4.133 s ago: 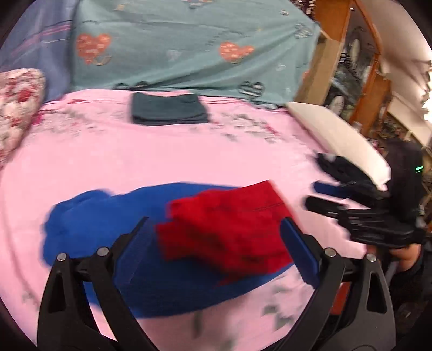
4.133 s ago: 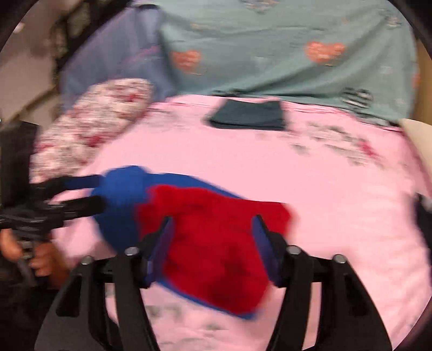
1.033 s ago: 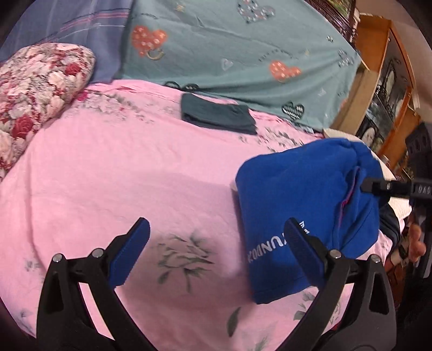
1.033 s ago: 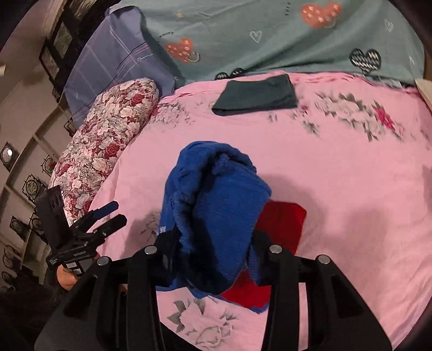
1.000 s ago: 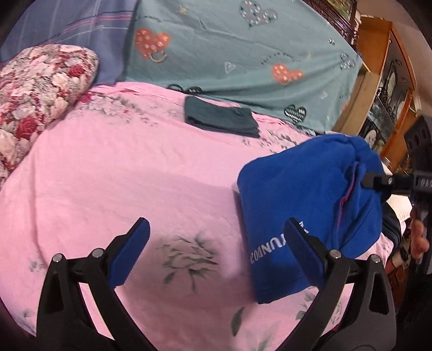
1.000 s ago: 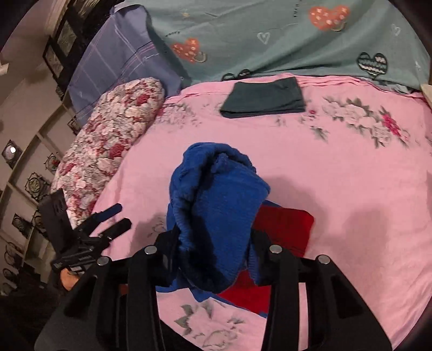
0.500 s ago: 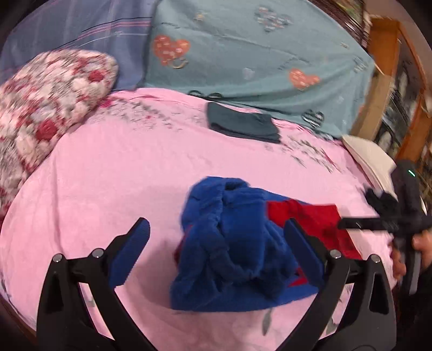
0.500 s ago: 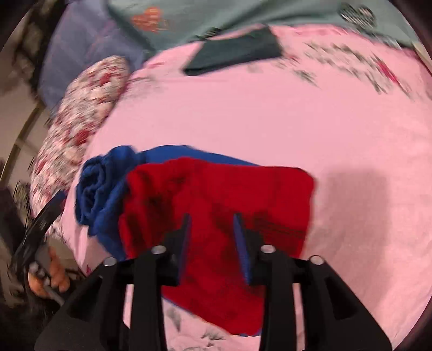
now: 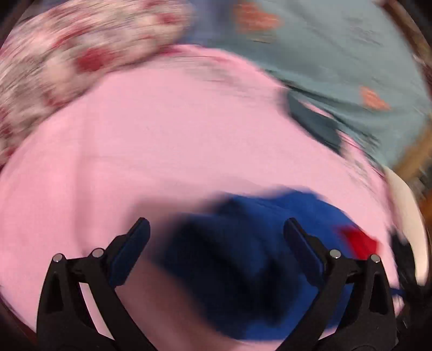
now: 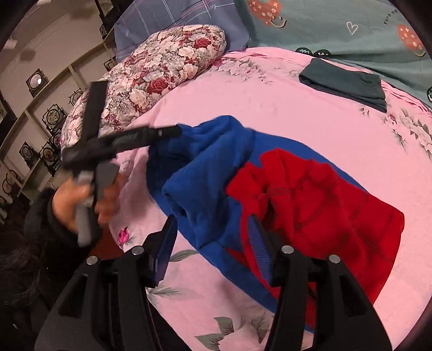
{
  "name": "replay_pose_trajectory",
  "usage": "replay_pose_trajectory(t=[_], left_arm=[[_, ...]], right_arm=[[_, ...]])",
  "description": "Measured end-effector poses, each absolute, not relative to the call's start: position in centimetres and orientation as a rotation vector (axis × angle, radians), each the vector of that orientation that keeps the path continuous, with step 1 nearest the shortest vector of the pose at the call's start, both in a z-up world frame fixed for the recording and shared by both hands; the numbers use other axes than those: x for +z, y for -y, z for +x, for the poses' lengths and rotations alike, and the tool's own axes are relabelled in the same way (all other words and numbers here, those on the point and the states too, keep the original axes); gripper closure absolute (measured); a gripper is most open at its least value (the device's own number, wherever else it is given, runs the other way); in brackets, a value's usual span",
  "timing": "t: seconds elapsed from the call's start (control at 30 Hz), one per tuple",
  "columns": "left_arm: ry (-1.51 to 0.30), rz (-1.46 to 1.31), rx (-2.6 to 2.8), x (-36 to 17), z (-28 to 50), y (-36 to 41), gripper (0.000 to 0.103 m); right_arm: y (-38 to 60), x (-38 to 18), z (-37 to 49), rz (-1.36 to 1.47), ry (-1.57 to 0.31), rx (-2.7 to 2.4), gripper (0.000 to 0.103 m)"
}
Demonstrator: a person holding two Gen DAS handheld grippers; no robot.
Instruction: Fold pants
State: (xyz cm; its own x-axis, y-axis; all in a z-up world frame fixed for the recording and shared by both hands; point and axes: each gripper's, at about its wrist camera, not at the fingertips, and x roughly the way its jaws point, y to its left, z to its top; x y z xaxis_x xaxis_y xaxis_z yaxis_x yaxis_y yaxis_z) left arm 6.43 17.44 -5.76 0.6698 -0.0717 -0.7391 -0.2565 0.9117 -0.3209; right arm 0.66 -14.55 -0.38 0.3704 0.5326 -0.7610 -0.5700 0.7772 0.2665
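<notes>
The pants (image 10: 216, 172), blue fleece with a red inner side (image 10: 324, 205), lie crumpled on the pink bed sheet (image 10: 243, 89). My right gripper (image 10: 212, 225) hangs low over their near edge. Its jaws are opening, a fold of blue cloth lies between them, and the pads do not press on it. In the blurred left wrist view my left gripper (image 9: 214, 224) stands wide open just above the blue bunch (image 9: 256, 243), holding nothing. From the right wrist view the left gripper (image 10: 175, 131), held by a hand (image 10: 78, 199), reaches the far left end of the pants.
A folded dark grey garment (image 10: 345, 81) lies at the back of the bed. A floral pillow (image 10: 162, 67) sits at the left, with a plaid pillow (image 10: 183, 16) and a teal heart-print cover (image 10: 337, 24) behind. Wall shelves (image 10: 35, 108) stand left of the bed.
The right gripper has let the lifted blue bundle down; the pants now lie on the bed with red showing. Both grippers have dropped lower, and the left has swung over the blue end.
</notes>
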Motion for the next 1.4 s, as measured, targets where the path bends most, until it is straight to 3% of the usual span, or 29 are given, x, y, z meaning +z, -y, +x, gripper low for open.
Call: replay_pose_trajectory(t=[0.13, 0.3, 0.4, 0.6, 0.63, 0.67, 0.7, 0.8, 0.93, 1.03, 1.17, 1.2, 1.23, 1.27, 1.3, 1.4], left_arm=[[-0.768, -0.62, 0.234, -4.8, 3.7, -24.9, 0.005], [-0.766, -0.515, -0.178, -1.1, 1.0, -15.9, 0.003], [-0.818, -0.493, -0.282, -2.8, 0.2, -11.0, 0.003], [-0.861, -0.581, -0.211, -6.9, 3.0, -9.6, 0.005], [-0.848, -0.588, -0.216, -6.8, 3.4, -9.5, 0.023], [-0.859, -0.6, -0.223, -6.9, 3.9, -9.8, 0.068], [-0.869, -0.631, -0.253, -7.2, 4.5, -10.2, 0.073], [-0.832, -0.628, -0.267, -6.3, 4.5, -12.0, 0.083], [-0.796, -0.543, -0.21, -3.9, 3.5, -14.0, 0.084], [-0.813, -0.466, -0.166, -3.4, 2.8, -14.7, 0.087], [-0.85, -0.453, -0.14, -4.9, 2.8, -15.0, 0.085], [-0.843, -0.451, -0.137, -5.0, 2.9, -14.8, 0.084], [-0.836, -0.452, -0.138, -5.0, 2.8, -14.7, 0.084], [-0.835, -0.455, -0.14, -5.0, 2.9, -14.7, 0.084], [-0.836, -0.461, -0.142, -5.0, 3.0, -14.8, 0.083], [-0.832, -0.466, -0.146, -5.0, 3.0, -15.1, 0.079]], right_arm=[[14.9, -0.1, 0.0, -0.102, -0.919, 0.668, 0.049], [14.9, -0.5, -0.1, -0.144, -0.894, 0.613, 0.049], [16.1, -0.9, 0.0, -0.095, -0.899, 0.591, 0.049], [16.9, -1.0, -0.7, -0.057, -0.902, 0.587, 0.049], [17.1, -1.0, -0.8, -0.056, -0.9, 0.586, 0.049], [17.2, -1.0, -0.9, -0.054, -0.899, 0.583, 0.049], [17.5, -1.0, -0.9, -0.05, -0.9, 0.577, 0.05], [18.4, -1.1, -0.7, -0.06, -0.9, 0.531, 0.054], [17.5, -1.0, -0.6, -0.169, -0.878, 0.512, 0.054], [15.5, -1.2, 0.4, -0.338, -0.832, 0.491, 0.043], [13.5, -3.8, 4.2, -0.46, -0.911, 0.458, 0.042], [13.0, -4.4, 4.7, -0.481, -0.925, 0.46, 0.046], [12.5, -5.2, 5.2, -0.502, -0.947, 0.457, 0.057], [12.7, -5.4, 5.9, -0.452, -0.984, 0.489, 0.079], [13.4, -5.1, 6.5, -0.396, -1.001, 0.483, 0.087], [18.3, -1.7, 6.9, -0.134, -0.941, 0.493, 0.089]])
